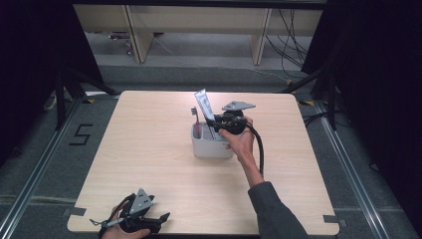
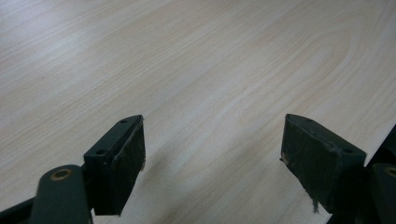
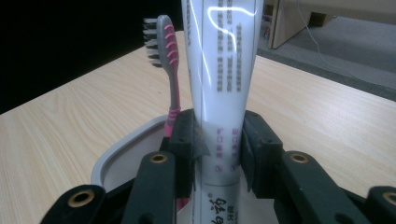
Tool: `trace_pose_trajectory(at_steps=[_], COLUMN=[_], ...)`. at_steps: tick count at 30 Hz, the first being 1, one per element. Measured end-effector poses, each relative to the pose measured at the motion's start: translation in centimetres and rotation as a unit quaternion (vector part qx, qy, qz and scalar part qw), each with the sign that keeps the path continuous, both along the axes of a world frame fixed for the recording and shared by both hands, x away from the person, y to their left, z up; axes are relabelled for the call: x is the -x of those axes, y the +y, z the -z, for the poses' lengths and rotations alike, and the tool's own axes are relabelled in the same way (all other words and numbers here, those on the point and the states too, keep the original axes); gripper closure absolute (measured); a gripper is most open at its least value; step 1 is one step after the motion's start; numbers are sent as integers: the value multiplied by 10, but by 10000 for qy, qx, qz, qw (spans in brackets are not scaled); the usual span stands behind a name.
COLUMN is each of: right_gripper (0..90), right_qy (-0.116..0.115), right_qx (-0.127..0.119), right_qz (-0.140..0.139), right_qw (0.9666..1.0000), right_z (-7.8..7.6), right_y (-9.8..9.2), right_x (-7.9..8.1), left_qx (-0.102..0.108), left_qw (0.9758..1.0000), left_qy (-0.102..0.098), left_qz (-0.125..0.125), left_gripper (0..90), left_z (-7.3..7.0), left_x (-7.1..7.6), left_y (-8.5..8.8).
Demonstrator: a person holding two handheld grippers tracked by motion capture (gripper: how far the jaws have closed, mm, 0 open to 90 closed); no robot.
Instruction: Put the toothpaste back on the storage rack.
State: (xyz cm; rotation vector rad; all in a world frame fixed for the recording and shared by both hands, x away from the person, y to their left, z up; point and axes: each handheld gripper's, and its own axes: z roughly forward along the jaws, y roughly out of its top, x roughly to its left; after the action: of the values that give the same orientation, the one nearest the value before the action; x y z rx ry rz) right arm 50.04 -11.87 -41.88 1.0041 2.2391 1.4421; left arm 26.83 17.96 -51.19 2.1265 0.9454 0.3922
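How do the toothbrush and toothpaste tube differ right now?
The toothbrush is slim, grey and pink, and stands free; the toothpaste tube is wide, white and printed, clamped between the right gripper jaws. Both stand upright in the grey holder.

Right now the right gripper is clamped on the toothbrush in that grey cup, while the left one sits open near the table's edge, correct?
Not quite. The right gripper is clamped on the white toothpaste tube, as the right gripper view shows; the toothbrush stands free beside it in the grey cup. The left gripper does sit open near the table's edge.
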Motion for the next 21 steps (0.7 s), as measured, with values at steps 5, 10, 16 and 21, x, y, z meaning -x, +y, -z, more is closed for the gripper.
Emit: trace_pose_trajectory(at_steps=[5, 10, 16, 21], right_gripper=[688, 691, 686, 644], right_qy=[-19, -40, 14, -171], right_qx=[270, 556, 767, 247], right_qz=[-7, -106, -47, -71], right_qw=[9996, 9984, 9970, 9995], right_z=[2, 5, 10, 9], right_y=[3, 7, 9, 1], right_x=[4, 7, 12, 14], left_qx=[-17, -18, -26, -28], left_qw=[10000, 10000, 10000, 10000], left_qy=[1, -1, 2, 17], left_qz=[8, 7, 23, 11], left_gripper=[215, 215, 216, 215], left_z=[0, 0, 0, 0], left_x=[0, 0, 0, 0], left_y=[0, 0, 0, 1])
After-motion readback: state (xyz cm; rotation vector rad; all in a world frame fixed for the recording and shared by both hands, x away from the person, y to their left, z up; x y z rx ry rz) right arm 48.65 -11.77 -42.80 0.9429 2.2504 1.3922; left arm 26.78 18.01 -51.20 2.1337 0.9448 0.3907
